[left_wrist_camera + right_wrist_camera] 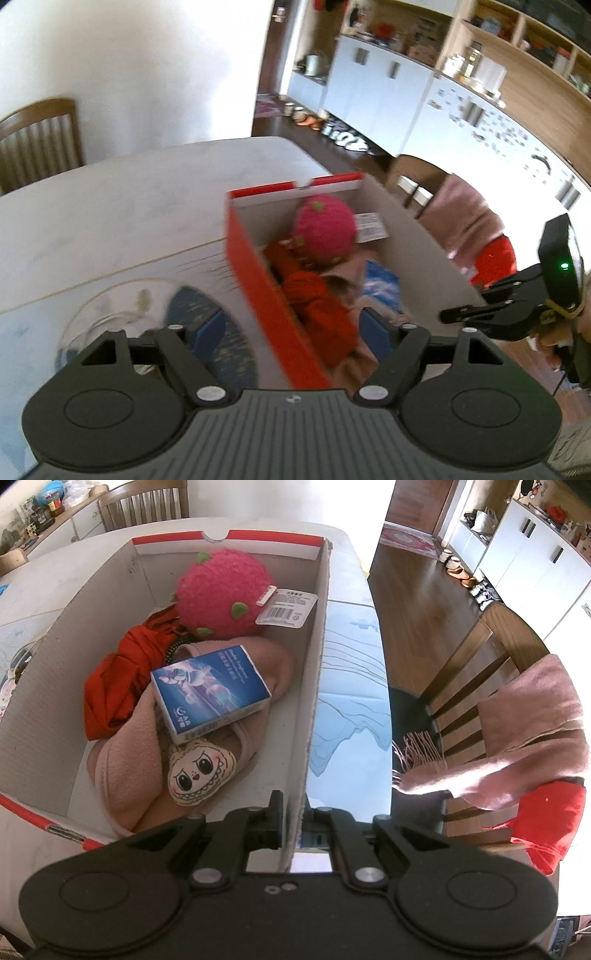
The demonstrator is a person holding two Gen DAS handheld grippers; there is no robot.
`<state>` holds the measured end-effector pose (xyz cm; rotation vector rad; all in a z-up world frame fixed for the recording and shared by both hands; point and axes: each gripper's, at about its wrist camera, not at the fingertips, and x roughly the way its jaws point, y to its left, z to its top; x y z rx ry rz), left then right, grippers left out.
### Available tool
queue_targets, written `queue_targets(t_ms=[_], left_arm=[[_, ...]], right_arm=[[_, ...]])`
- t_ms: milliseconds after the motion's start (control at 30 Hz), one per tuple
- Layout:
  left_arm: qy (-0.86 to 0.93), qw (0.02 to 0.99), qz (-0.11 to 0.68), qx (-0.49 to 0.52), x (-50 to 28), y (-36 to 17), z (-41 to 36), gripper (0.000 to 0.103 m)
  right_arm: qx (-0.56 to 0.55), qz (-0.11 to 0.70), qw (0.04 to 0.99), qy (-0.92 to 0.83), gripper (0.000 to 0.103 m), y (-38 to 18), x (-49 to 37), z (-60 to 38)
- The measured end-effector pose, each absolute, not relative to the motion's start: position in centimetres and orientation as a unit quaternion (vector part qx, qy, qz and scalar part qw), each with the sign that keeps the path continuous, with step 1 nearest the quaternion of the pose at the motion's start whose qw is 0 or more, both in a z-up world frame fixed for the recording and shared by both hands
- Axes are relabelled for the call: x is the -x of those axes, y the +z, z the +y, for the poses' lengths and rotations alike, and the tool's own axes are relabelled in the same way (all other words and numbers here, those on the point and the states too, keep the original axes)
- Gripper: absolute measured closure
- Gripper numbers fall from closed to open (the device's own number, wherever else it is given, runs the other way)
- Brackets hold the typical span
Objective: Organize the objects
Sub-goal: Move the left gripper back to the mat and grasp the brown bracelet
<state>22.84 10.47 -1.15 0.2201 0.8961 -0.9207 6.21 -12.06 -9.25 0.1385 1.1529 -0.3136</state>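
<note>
1. A white table (347, 554) carried a pale blue mat (351, 686), with wooden chairs (476, 679) around it, dark wood flooring and white cabinets (524, 554) beyond.
2. A pink scarf (517, 746) and a red cloth (550, 819) hung over the chair on the right.
3. An open cardboard box (314, 686) with red trim stood on the table.
4. Inside lay a pink plush fruit (221, 590) with a paper tag, a red garment (114, 686), a pink blanket (122, 775), a blue carton (210, 686) resting on the blanket, and a small plush face (199, 771) just below the carton.
5. The right gripper (295, 812) was clamped on the box's right wall, one finger inside and one outside.
6. The left gripper (291, 332) was spread wide, straddling the box's left wall (273, 295) without touching it.
</note>
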Motion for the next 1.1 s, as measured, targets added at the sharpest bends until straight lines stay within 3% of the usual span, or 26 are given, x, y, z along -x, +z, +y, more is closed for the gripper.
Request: queue_targets(t_ms=[500,633,1100], left_arm=[[-0.358,0.808,0.455,-0.106,-24.5,-6.7,15.8,0.018],[-0.349,0.811,0.455,-0.112,-24.6,-8.1,16.0,0.006],[-0.303,0.827,0.459,-0.116,-30.0,-11.3,17.5,0.006]], right_arm=[[-0.058,0.548,0.82,-0.155,0.095,-9.4,-6.7,-11.7],[-0.058,0.549,0.819,-0.157,0.094,-9.4,-6.7,-11.6],[-0.053,0.557,0.813,-0.16,0.094,-9.7,-7.0,-11.5]])
